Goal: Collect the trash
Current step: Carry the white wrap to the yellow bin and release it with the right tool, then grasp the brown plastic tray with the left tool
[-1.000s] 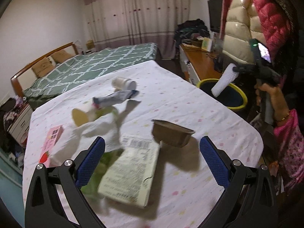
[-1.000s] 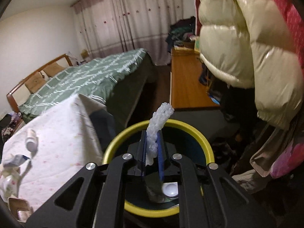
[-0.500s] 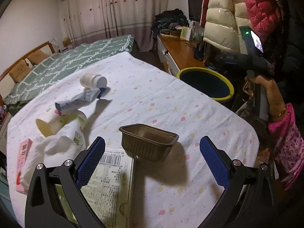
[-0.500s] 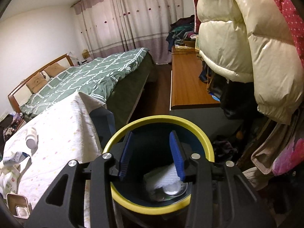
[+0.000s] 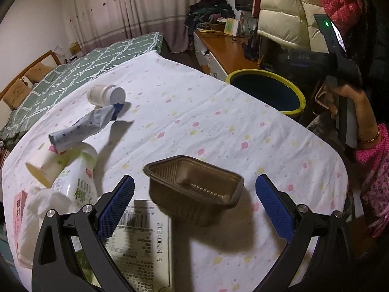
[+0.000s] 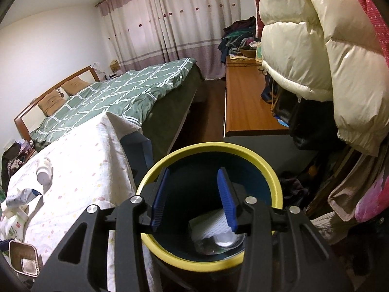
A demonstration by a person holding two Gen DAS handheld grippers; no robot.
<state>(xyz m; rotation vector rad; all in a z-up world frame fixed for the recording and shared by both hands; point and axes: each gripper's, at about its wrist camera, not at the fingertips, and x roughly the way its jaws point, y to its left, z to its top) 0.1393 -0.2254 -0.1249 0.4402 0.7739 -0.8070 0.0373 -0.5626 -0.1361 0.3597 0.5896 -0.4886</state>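
Brown plastic tray (image 5: 194, 189): set on the table (image 5: 218, 126), framed between the parted jaws of the left hand-held gripper (image 5: 194, 204), untouched. Right hand-held gripper (image 6: 193, 199): agape, empty, held over the bin (image 6: 272, 177) at 2 o'clock from the tray.

We are in a home bedroom: a bed (image 6: 116, 97) with a green patterned quilt and wooden headboard (image 6: 52, 88) stands before long curtains (image 6: 175, 26). Puffy winter coats (image 6: 313, 56) hang beside a wooden sideboard (image 6: 245, 102) piled with clothes (image 5: 209, 12).
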